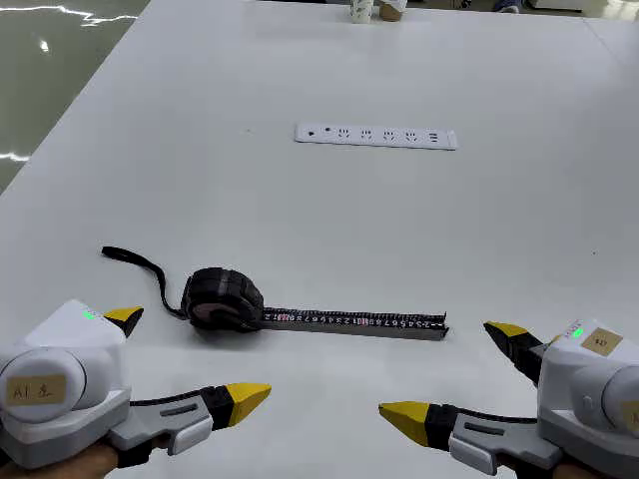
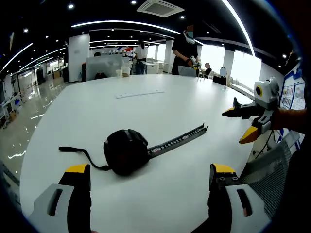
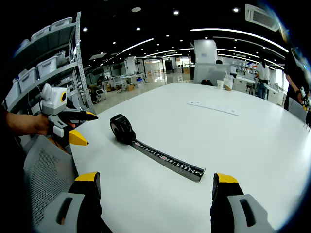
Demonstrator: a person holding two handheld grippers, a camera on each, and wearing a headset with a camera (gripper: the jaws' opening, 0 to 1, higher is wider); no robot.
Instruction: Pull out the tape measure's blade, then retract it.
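Evidently the black tape measure [image 1: 225, 298] lay on its side on the white table [image 1: 300, 210], near the person's edge and between the two grippers. Its blade [image 1: 354, 321] was drawn out part of the way and lay flat on the tabletop, running from the case toward the person's right and ending in a small end hook [image 1: 442, 321]. A black wrist strap [image 1: 140, 261] trailed from the other side of the case, curling away to the left.

The left gripper [image 1: 190, 354] hovered just short of the case with its yellow-tipped jaws spread wide and nothing between them. The right gripper [image 1: 446, 369] hung near the hook end of the blade, likewise spread wide and holding nothing. Neither touched the tape measure or the blade. In the left gripper view the case sat between that gripper's own jaws but well ahead of them; in the right gripper view the hook end lay just ahead of the jaw tips.

Farther across the table lay a white power strip [image 1: 376, 136], well apart from the tape measure. At the far edge stood what may have been a paper cup [image 1: 361, 10], too cropped to be sure. People stood beyond the table in the office behind.
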